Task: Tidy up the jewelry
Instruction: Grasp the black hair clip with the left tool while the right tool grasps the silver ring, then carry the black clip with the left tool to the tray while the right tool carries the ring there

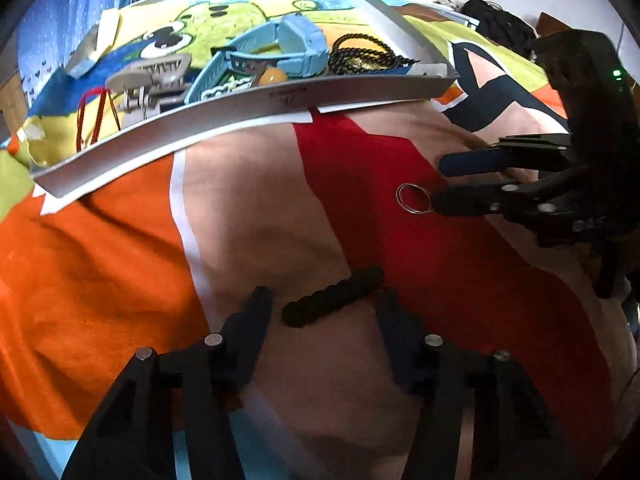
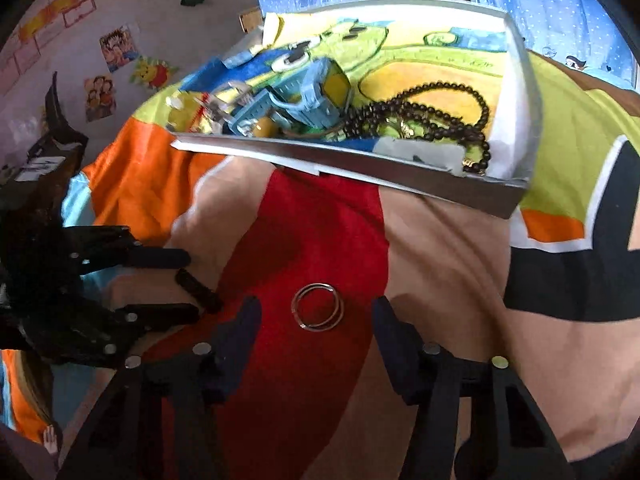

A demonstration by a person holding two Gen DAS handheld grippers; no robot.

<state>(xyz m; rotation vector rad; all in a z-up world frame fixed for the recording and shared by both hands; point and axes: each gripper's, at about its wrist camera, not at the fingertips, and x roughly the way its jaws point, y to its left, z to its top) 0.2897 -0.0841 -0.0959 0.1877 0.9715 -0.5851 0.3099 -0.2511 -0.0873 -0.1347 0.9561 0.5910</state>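
A black braided bracelet [image 1: 332, 297] lies on the bedspread between the open fingers of my left gripper [image 1: 322, 300]; it also shows in the right wrist view [image 2: 199, 290]. Thin silver rings [image 2: 317, 307] lie on the red patch between the open fingers of my right gripper [image 2: 316, 308]; they also show in the left wrist view [image 1: 413, 198], at the right gripper's [image 1: 438, 182] tips. A white tray [image 1: 240, 100] behind holds a blue watch [image 1: 296, 40], black bead necklaces [image 1: 368, 56], a grey hair claw [image 1: 150, 76] and a red cord [image 1: 94, 116].
Everything rests on a soft, wrinkled cartoon bedspread [image 1: 100, 248]. The tray's low rim [image 2: 360, 162] faces both grippers. Blue curtains [image 2: 560, 4] hang behind, and a wall with posters [image 2: 116, 48] and a dark desk [image 2: 48, 152] stand to the left.
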